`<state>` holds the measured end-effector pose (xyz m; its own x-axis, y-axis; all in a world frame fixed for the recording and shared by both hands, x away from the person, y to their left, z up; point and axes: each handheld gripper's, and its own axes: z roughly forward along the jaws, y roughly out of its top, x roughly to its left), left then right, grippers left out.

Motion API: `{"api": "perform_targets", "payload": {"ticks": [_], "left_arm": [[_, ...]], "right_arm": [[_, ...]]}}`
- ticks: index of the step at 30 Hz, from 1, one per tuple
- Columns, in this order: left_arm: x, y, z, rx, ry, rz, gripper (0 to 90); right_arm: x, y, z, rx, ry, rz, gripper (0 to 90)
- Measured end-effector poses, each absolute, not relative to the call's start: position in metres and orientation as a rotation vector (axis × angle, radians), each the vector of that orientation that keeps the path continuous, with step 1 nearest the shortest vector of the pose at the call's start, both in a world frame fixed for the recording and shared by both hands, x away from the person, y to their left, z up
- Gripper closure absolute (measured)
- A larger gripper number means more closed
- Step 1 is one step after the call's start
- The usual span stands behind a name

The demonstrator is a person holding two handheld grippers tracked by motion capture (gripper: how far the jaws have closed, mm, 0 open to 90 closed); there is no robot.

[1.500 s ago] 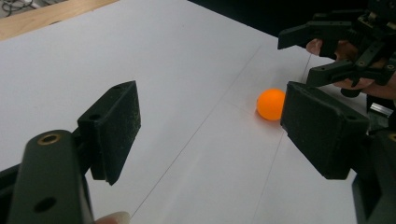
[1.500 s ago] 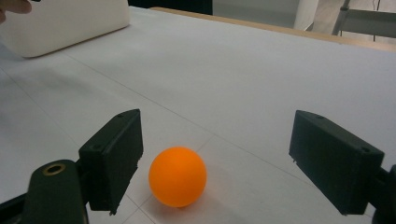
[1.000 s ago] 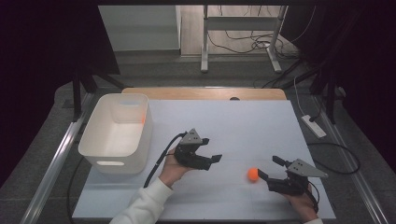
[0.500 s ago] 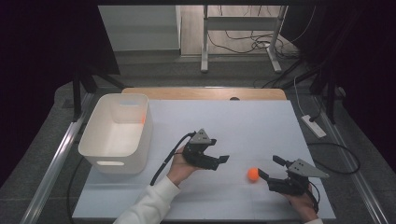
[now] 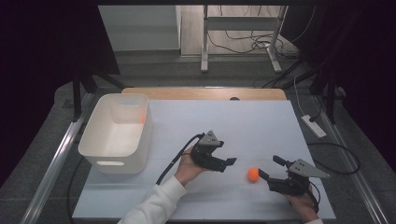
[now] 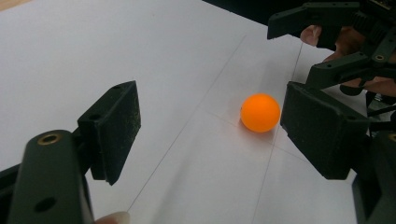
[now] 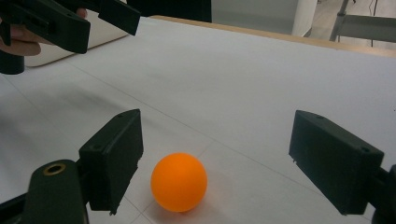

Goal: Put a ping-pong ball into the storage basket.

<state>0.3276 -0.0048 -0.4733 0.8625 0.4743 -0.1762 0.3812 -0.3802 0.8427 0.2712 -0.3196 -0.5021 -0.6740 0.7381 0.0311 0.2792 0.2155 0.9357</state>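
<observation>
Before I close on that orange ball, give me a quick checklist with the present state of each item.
1. Orange ball lies free on the table, nothing gripping it: ok.
2. Right tongs open wide enough for the ball: ok.
3. Ball centred between the right tongs' pads: not ok; in the right gripper view it sits nearer the left pad.
4. Left tongs open and holding nothing: ok.
5. Left tongs clear of the right tongs' path: not ok; both sets point at the ball from opposite sides, close together.
6. White bin upright with its top open: ok. Its contents: cannot tell.
</observation>
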Motion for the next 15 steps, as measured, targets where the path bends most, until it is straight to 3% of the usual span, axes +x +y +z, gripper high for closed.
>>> {"api": "perform_targets", "payload": {"ticks": [15], "left_arm": [[0.329,-0.023,-0.482,2.044,0.607,0.085,21.2]], "right_arm": [[0.271,-0.320,-0.502,0.939,2.069,1.456,18.1]]}}
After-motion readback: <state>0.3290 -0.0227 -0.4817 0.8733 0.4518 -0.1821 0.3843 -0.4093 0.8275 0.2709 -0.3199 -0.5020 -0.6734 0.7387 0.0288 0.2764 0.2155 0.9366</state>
